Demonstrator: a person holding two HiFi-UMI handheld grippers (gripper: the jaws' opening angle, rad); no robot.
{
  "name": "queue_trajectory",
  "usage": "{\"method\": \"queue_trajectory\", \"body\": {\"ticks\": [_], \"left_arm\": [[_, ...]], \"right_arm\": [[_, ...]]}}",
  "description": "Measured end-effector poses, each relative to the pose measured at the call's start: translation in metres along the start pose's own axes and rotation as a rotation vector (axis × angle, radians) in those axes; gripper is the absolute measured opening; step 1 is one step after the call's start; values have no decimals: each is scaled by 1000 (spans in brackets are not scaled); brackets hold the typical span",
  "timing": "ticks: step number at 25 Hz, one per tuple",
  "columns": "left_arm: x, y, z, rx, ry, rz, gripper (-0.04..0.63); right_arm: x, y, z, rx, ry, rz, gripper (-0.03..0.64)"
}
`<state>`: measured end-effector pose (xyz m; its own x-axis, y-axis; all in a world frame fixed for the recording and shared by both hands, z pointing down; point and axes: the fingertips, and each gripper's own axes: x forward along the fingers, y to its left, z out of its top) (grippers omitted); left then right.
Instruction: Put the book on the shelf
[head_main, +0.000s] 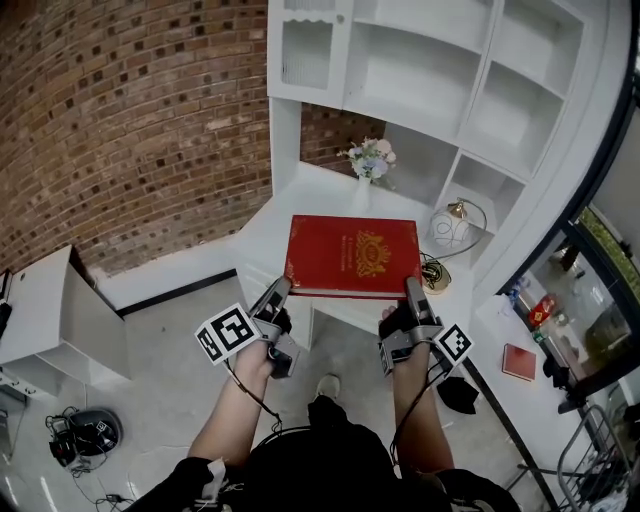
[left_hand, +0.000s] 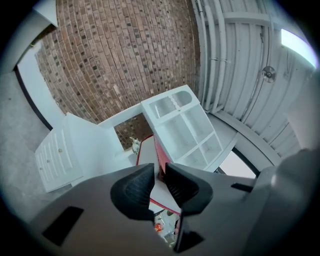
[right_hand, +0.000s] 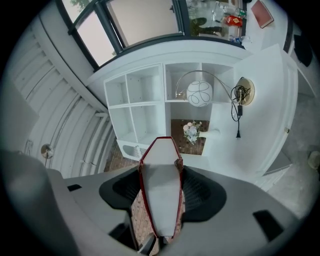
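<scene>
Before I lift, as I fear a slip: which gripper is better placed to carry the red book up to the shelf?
Right. The right gripper clamps the book across its full thickness between wide jaws, facing the shelf. The left gripper seems to pinch only a thin edge at a corner.

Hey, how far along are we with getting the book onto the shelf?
Done: the red book is gripped at its near edge, with the right gripper jaws across its thickness and the left gripper at its corner. In hand: it is held flat over the white desk. Left: raising it into a compartment of the shelf.
</scene>
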<state>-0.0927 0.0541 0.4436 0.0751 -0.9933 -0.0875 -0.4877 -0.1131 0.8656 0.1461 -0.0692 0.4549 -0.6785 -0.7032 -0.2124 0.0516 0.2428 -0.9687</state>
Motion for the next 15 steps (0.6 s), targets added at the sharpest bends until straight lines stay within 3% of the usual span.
{"method": "queue_trajectory", "body": {"ticks": [15], "left_arm": [[197,40,74,37,17,-15,80]], "right_arm": [[184,-27,79,3,-36,21,259]]}}
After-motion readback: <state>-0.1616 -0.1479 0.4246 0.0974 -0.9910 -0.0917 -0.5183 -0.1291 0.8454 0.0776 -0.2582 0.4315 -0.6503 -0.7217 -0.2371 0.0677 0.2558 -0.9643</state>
